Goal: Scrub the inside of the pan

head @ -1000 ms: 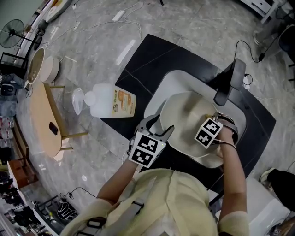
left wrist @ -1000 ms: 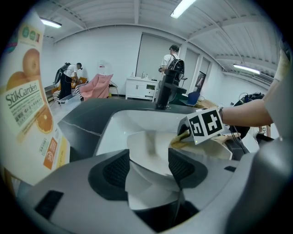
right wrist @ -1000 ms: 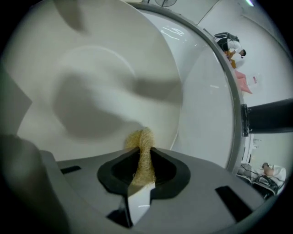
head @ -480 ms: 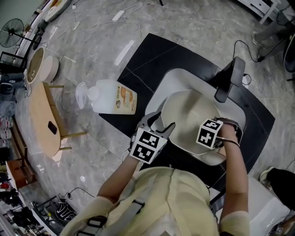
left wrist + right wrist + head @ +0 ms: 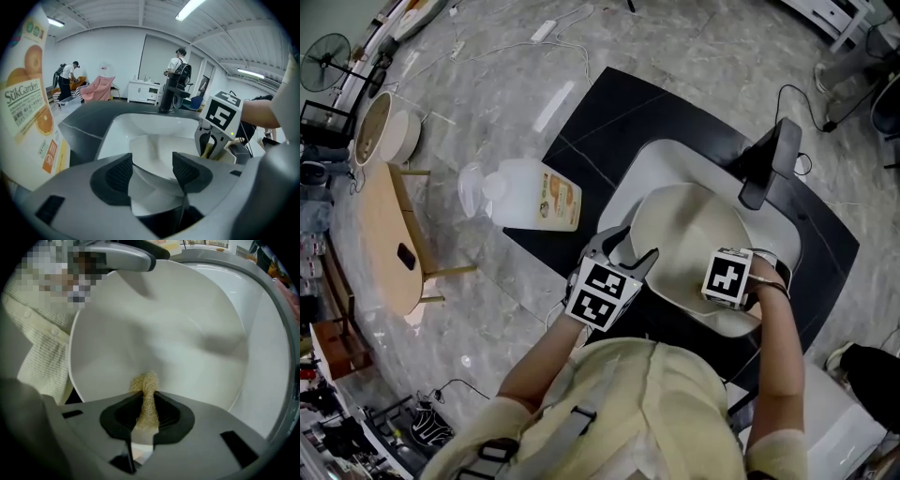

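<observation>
White pan (image 5: 684, 230) in left claw (image 5: 152, 171), 1 scrubber (image 5: 146, 384) in right claw (image 5: 148, 404)

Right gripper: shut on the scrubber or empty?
Shut on the scrubber: the right gripper pinches the tan pad between both jaws, tip poking toward the pan wall.

Black counter (image 5: 619, 112) carries sink (image 5: 645, 174) and detergent bottle (image 5: 530, 195).

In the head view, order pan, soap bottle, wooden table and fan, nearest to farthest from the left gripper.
1. pan, held by left gripper
2. soap bottle, just left
3. wooden table, farther left
4. fan, top-left corner
</observation>
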Demonstrator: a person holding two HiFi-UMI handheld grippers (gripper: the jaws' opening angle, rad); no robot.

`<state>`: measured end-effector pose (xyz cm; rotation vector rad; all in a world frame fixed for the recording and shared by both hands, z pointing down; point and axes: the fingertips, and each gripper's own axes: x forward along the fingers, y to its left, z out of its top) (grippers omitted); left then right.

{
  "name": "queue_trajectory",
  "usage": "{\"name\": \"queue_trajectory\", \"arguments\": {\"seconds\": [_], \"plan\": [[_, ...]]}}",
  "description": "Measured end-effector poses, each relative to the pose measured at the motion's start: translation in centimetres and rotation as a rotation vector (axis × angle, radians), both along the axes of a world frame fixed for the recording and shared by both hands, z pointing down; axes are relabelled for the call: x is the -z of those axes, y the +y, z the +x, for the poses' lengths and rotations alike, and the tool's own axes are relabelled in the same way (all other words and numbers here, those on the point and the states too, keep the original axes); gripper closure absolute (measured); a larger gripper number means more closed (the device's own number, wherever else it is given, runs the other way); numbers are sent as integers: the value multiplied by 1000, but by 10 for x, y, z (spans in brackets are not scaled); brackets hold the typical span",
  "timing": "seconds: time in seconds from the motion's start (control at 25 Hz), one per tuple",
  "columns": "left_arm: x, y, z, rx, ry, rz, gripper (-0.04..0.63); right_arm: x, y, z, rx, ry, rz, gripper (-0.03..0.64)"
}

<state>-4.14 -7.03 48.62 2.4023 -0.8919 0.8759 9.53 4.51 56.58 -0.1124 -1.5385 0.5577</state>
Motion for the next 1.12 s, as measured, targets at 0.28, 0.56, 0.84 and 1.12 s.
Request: {"name": "queue_trajectory", "arguments": {"seconds": [0.28,0.56,0.84,1.12], "plan": [[-1,-1,-1,5,2,3,325,17,6,-33,-21,-143,-39,540],[1,1,1,2,1,1,325,28,-3,-72,-64,-299,-6,540],[-2,-1,-1,1,1,-1,325,27,-29,-104,-186,-418,47,540],[-3,0,-2,4,1,-5,325,17,-65,-122,-298,-455,167,540]]}}
